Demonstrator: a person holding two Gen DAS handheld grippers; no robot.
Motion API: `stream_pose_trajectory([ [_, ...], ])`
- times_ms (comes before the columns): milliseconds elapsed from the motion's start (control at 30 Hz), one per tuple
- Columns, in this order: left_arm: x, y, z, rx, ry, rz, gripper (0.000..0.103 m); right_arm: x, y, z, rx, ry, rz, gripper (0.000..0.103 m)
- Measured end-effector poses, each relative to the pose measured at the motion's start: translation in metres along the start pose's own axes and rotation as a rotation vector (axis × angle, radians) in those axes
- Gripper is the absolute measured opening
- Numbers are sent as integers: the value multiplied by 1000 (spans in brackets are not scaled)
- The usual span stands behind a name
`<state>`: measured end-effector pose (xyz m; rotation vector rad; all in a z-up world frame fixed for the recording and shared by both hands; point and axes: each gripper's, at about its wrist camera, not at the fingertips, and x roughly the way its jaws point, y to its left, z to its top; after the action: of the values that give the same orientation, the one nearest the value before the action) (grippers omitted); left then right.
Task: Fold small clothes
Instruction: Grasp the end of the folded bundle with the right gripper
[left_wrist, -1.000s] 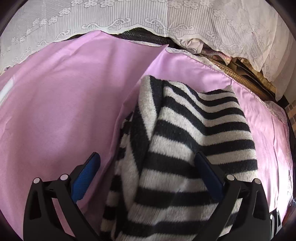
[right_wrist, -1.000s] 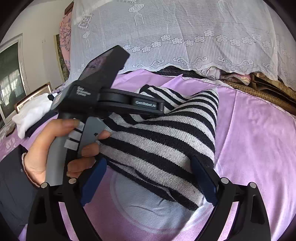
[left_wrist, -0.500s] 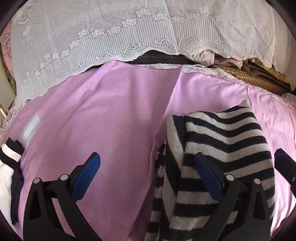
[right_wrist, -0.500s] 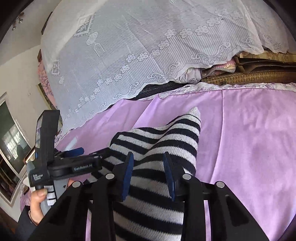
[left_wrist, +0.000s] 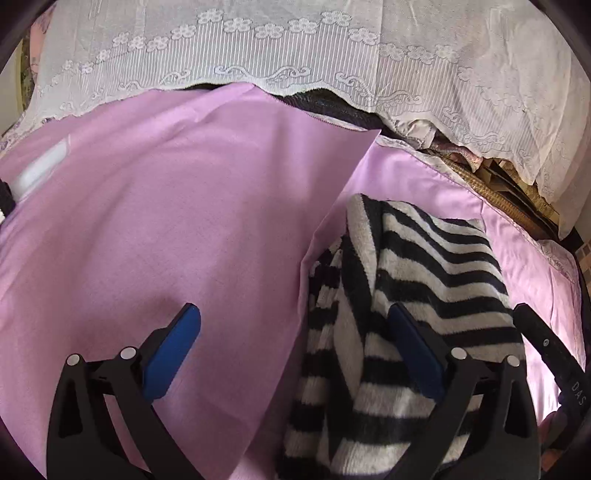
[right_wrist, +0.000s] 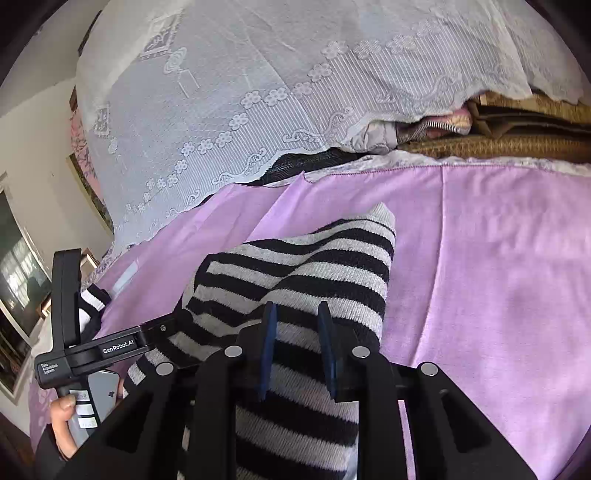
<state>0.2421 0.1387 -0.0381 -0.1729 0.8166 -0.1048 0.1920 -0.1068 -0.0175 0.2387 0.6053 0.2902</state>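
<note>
Right jaws have just been closing on the striped knit garment (right_wrist: 295, 280), where a second ago they stood wide around it.

The right gripper (right_wrist: 297, 332) now pinches a fold of the knit, which lies bunched on the purple sheet (right_wrist: 498, 277). The left gripper (left_wrist: 291, 347) stands wide apart, one pad (left_wrist: 413, 350) against the knit, the other over a loose purple cloth (left_wrist: 184, 221), gripping nothing. Best to take a matching edge with the left before lifting, so the fold stays square.
</note>
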Motion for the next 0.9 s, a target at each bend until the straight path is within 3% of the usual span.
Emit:
stream_pose_trajectory([
  [100, -24, -9, -5, 55, -41, -24, 98, -15, 13, -10, -39, 14, 10, 24],
  [233, -24, -12, -21, 79, 8, -2, 99, -31, 25, -30, -98, 26, -33, 25],
  [300, -14, -5, -32, 39, 61, -22, 99, -35, 26, -41, -93, 48, -37, 28],
  [400, -8, 13, -41, -55, 105, -114, 99, -41, 19, -53, -62, 62, -19, 31],
  [767, -43, 27, -73, -92, 72, -150, 99, -60, 9, -77, -17, 112, -18, 39],
  [867, -55, 31, -77, -104, 54, -150, 99, -63, -7, -81, 77, 129, 38, 48],
  [900, -59, 33, -78, -109, 50, -157, 99, -64, -14, -82, 117, 130, 60, 56],
])
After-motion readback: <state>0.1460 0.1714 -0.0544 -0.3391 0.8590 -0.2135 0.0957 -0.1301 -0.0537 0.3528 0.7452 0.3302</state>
